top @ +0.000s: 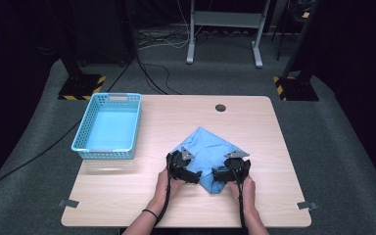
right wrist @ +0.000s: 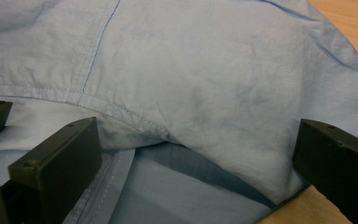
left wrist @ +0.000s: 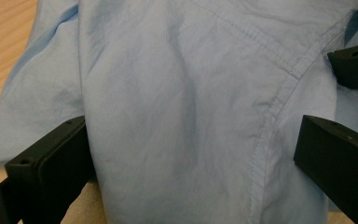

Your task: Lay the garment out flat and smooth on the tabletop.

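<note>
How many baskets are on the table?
1. The blue basket sits at the table's far left, apart from the blue cloth near the middle.

A light wooden table (top: 127,196) with rounded corners is seen on grey carpet. On it, 1 empty blue basket (top: 108,126) is placed at the left, and 1 folded light blue garment (top: 210,147) is spread near the front centre.
</note>
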The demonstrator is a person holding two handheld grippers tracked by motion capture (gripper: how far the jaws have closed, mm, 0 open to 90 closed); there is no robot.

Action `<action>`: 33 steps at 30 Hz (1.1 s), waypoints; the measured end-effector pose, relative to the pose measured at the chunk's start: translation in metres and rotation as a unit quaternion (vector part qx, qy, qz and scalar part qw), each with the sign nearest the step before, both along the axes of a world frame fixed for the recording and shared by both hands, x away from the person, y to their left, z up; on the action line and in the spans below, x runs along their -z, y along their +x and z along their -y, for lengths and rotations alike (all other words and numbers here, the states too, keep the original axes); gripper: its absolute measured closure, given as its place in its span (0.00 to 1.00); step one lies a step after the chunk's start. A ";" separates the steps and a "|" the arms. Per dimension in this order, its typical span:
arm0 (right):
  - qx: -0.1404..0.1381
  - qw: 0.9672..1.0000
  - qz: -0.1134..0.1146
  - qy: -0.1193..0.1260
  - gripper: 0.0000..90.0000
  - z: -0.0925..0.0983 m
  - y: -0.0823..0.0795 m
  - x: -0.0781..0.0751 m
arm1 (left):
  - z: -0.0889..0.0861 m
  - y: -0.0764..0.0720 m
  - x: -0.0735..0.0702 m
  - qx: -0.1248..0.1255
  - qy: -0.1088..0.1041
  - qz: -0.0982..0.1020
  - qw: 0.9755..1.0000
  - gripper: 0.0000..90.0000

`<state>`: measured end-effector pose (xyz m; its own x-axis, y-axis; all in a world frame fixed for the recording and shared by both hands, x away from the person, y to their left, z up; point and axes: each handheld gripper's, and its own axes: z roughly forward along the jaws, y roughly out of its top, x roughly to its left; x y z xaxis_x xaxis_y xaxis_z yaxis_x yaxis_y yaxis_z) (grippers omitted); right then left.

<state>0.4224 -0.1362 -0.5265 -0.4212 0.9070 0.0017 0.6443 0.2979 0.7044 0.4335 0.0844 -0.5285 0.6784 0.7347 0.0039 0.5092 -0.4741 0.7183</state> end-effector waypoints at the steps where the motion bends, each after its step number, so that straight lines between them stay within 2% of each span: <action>1: 0.000 1.000 0.000 0.000 0.00 0.000 -0.001 0.000 | 0.000 -0.001 0.000 0.001 0.001 0.000 1.000 0.00; 19: -0.020 1.000 0.005 0.000 0.01 0.004 -0.031 0.001 | 0.002 -0.035 0.000 -0.009 0.002 0.002 1.000 0.00; 33: -0.024 1.000 0.007 0.001 0.01 0.006 -0.055 0.002 | 0.003 -0.055 0.001 -0.005 0.001 0.002 1.000 0.00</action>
